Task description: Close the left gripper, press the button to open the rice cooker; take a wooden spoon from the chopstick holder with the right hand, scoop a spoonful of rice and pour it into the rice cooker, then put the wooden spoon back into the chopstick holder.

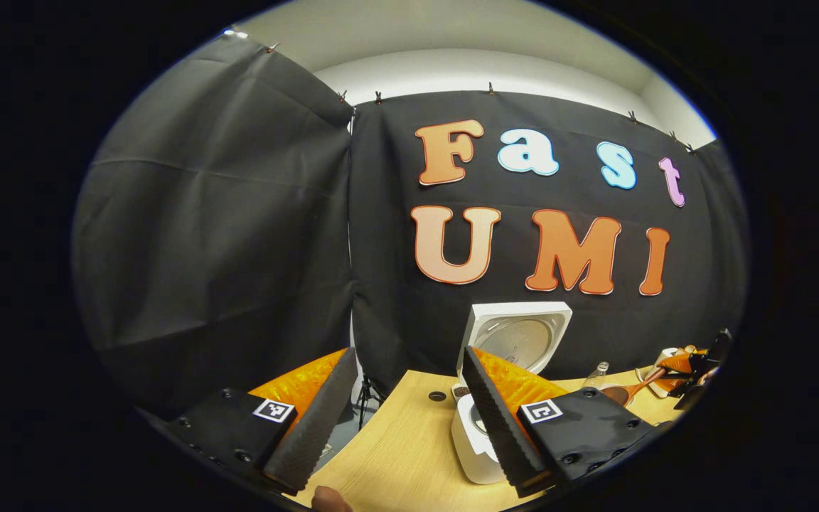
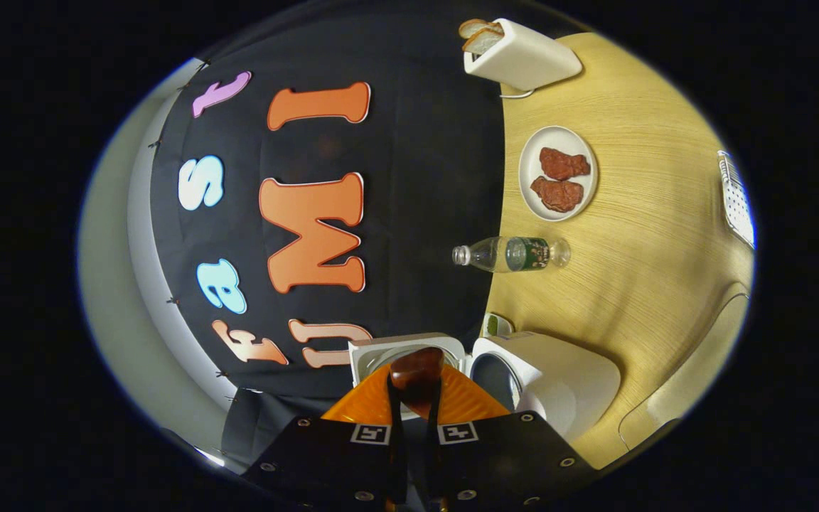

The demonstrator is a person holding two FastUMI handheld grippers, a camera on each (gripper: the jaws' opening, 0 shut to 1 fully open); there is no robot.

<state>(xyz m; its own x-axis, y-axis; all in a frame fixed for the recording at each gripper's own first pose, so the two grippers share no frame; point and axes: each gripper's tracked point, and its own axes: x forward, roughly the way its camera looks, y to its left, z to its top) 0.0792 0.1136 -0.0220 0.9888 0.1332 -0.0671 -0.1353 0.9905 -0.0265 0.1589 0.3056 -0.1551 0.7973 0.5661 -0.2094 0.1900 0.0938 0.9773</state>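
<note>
The wooden surface (image 2: 637,235) is filling the right half of the right gripper view, which is rolled sideways. The white rice cooker (image 2: 559,377) is sitting at the lower middle there with its lid (image 2: 395,350) standing open; in the left gripper view it is sitting at bottom centre, partly behind a finger. A white toaster (image 2: 523,53) holding bread is lying at the top of the frame, a white plate (image 2: 534,188) carrying two brown pieces of food below it, and a clear bottle (image 2: 509,254) below that.

The left hand-held gripper (image 1: 402,419) is hanging wide open, gripping nothing. The right hand-held gripper (image 2: 415,427) is clamping narrowly on the wooden spoon (image 2: 416,370), whose bowl is sticking up just in front of the cooker's lid. Far right in the left gripper view, the spoon is pointing toward the cooker.
</note>
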